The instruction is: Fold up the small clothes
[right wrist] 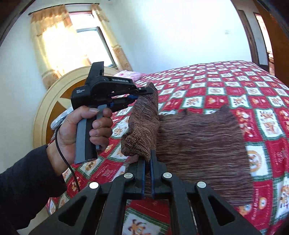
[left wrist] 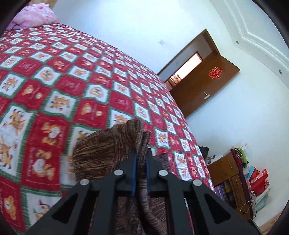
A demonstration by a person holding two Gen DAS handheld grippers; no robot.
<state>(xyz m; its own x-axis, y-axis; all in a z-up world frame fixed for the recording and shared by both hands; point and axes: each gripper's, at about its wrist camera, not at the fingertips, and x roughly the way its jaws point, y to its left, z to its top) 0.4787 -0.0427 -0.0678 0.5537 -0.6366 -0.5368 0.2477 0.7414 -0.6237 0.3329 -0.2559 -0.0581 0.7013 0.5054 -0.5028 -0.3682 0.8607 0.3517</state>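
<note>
Knit garment (right wrist: 198,130) (brown) between both clamped grippers (left wrist: 141,153) (right wrist: 148,155)

My left wrist view: close above the bed's checked quilt (left wrist: 75,76), facing the wooden door (left wrist: 204,86). My right wrist view: close over the same quilt (right wrist: 225,86), facing the headboard (right wrist: 54,101) and window (right wrist: 86,41).

We see our left gripper (left wrist: 140,153) clamped on a fold of the brown knit (left wrist: 108,150), lifted w/ its top edge flopped over above the bedspread (left wrist: 63,81). Pink pillow (left wrist: 34,16) at far corner; brown door (left wrist: 207,85) ajar at right, boxes (left wrist: 256,182) below it.
</note>
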